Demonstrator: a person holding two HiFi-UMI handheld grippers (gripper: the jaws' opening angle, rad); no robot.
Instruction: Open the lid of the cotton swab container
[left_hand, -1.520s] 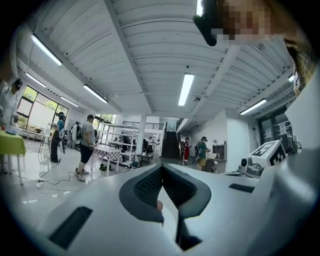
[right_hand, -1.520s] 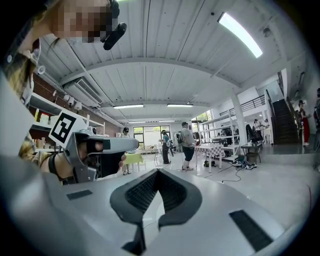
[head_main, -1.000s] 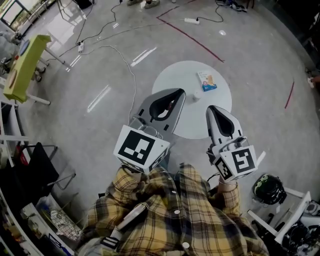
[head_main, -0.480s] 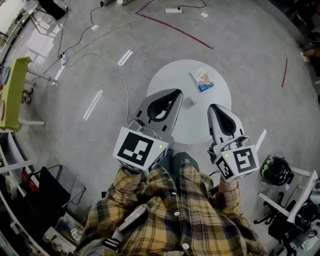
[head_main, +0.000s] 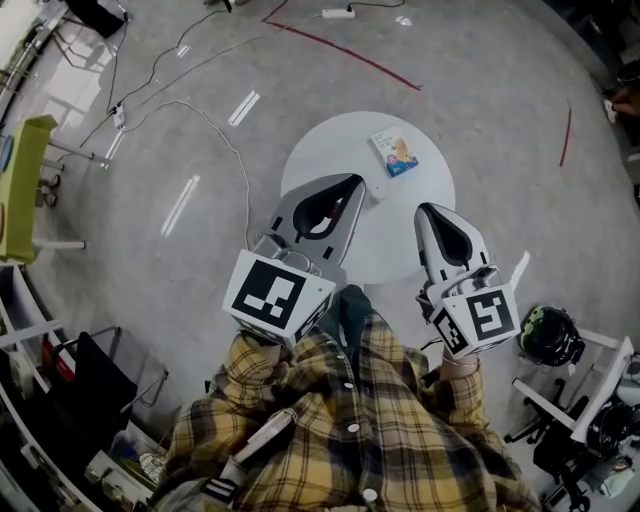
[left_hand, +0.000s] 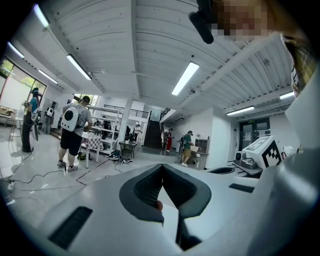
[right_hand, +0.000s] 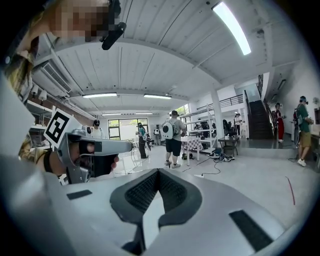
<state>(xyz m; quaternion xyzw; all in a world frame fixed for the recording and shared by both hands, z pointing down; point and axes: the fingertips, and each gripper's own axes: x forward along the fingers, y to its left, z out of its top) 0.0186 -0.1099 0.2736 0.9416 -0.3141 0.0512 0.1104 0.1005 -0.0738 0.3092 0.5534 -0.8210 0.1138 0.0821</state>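
Round table, centre of frame: white. Box on it: blue and white, orange print. Left gripper and right gripper: pale grey shells, black pads, black-and-white square markers. Shirt, bottom of frame: yellow plaid, dark lines. Floor: grey, red lines.

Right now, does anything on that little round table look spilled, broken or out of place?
Nothing stands out. The small box lies flat on the round table, with a small white item near it. The left tool and the right tool are shut and empty.
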